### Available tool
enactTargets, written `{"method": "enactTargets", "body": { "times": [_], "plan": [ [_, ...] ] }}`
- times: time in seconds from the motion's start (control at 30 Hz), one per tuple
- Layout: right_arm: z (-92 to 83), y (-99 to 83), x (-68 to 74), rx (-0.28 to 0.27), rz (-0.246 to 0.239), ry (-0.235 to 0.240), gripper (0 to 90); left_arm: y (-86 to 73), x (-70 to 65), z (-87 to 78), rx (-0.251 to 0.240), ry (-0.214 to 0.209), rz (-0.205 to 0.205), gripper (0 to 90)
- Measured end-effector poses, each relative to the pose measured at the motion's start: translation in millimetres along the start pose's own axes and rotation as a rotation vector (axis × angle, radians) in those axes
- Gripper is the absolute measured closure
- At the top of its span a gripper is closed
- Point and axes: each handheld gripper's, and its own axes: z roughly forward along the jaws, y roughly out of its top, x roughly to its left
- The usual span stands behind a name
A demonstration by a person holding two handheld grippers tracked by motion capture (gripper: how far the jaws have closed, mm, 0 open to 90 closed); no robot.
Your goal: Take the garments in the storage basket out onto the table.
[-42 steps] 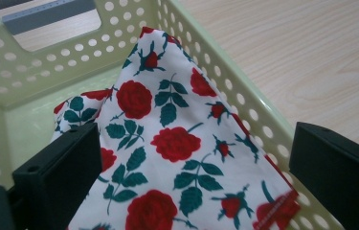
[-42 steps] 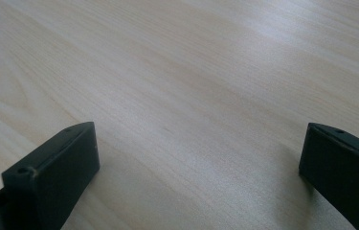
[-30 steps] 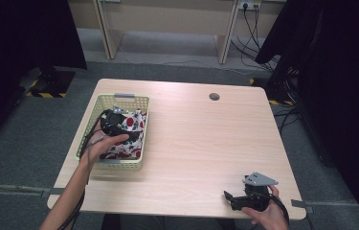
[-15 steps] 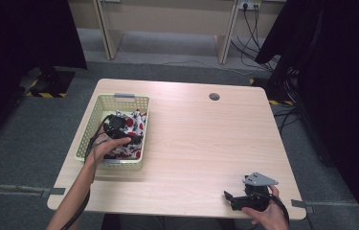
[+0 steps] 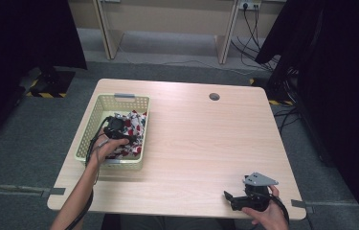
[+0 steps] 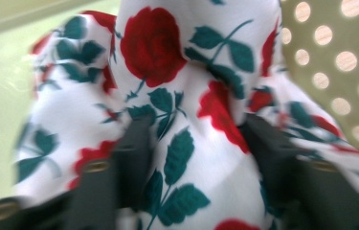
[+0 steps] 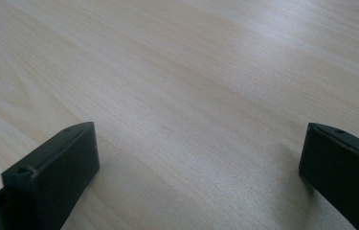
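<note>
A white cloth printed with red roses and green leaves [image 5: 136,122] lies in a pale yellow perforated basket [image 5: 119,97] on the left of the wooden table [image 5: 206,139]. My left gripper [image 5: 119,130] reaches down into the basket. In the left gripper view its jaws have just been closing, and a raised fold of the cloth [image 6: 153,43] is bunched between them; the left gripper [image 6: 198,129] presses on it from both sides. My right gripper [image 5: 229,200] rests at the table's near right edge. In its own view the right gripper [image 7: 198,139] stands open over bare wood.
The basket's perforated wall [image 6: 340,62] rises just right of the cloth. A round cable hole [image 5: 214,97] sits at the table's far middle. Bare wood [image 7: 191,62] stretches ahead of the right gripper. Dark curtains and cables surround the table.
My left hand has sunk lower into the basket onto the cloth. The right hand and its gripper have not moved.
</note>
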Motion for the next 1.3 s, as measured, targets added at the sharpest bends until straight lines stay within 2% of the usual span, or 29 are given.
{"method": "enactTargets", "body": {
  "times": [0.07,0.2,0.3,0.37,0.43,0.53,0.63,0.73,0.83,0.9,0.97,1.03,1.13,1.17,1.2,1.27,1.3],
  "plan": [
    [-0.1,-0.2,-0.1,-0.001,-0.001,0.000,0.4,0.8,-0.2,-1.3,0.002,0.009,0.018,62.8],
    [0.0,-0.2,-0.5,-0.002,-0.003,0.003,0.5,3.8,-0.5,-2.7,0.008,0.022,0.050,70.5],
    [0.1,0.1,-0.6,-0.001,-0.001,0.004,0.5,6.5,0.8,-7.1,-0.019,0.086,0.091,72.0],
    [0.1,0.2,-0.7,-0.001,0.000,0.004,0.5,9.6,2.9,-14.4,-0.040,0.108,0.105,73.3],
    [0.2,0.2,-0.7,-0.001,-0.001,0.004,0.5,14.4,4.3,-26.7,-0.074,0.132,0.121,73.7],
    [0.2,0.2,-0.7,-0.001,0.000,0.003,0.6,23.2,5.6,-47.7,-0.108,0.141,0.140,73.8],
    [0.3,0.2,-0.6,-0.002,0.001,0.003,0.5,32.2,5.4,-66.8,-0.135,0.203,0.183,73.8],
    [0.2,0.2,-0.5,-0.001,0.001,0.003,0.5,38.1,1.4,-78.9,-0.148,0.210,0.211,73.8],
    [0.3,0.2,-0.5,-0.002,0.001,0.003,0.5,40.7,-3.3,-81.9,-0.157,0.194,0.221,73.8],
    [0.2,0.2,-0.5,-0.001,0.001,0.003,0.5,41.9,-6.5,-79.4,-0.149,0.177,0.224,73.8],
    [0.2,0.2,-0.5,-0.002,0.001,0.003,0.5,41.8,-9.5,-73.4,-0.133,0.180,0.234,73.8],
    [0.2,0.1,-0.7,-0.002,0.000,0.002,0.6,39.9,-11.5,-63.6,-0.081,0.151,0.248,73.6],
    [0.1,0.0,-0.7,-0.002,0.001,0.005,0.6,33.6,-12.3,-46.2,-0.018,0.122,0.246,72.2],
    [0.0,-0.1,-0.8,-0.002,0.000,0.005,0.6,28.8,-11.4,-36.8,0.016,0.106,0.231,68.5],
    [0.0,0.0,-0.7,-0.001,0.000,0.005,0.6,26.4,-11.2,-32.6,0.030,0.104,0.230,63.0],
    [0.1,0.0,-0.8,-0.002,0.000,0.005,0.5,21.6,-11.7,-24.7,0.070,0.064,0.233,49.1],
    [0.0,0.0,-0.9,-0.002,-0.001,0.005,0.6,19.6,-12.1,-21.2,0.080,0.060,0.223,42.9]
  ]
}}
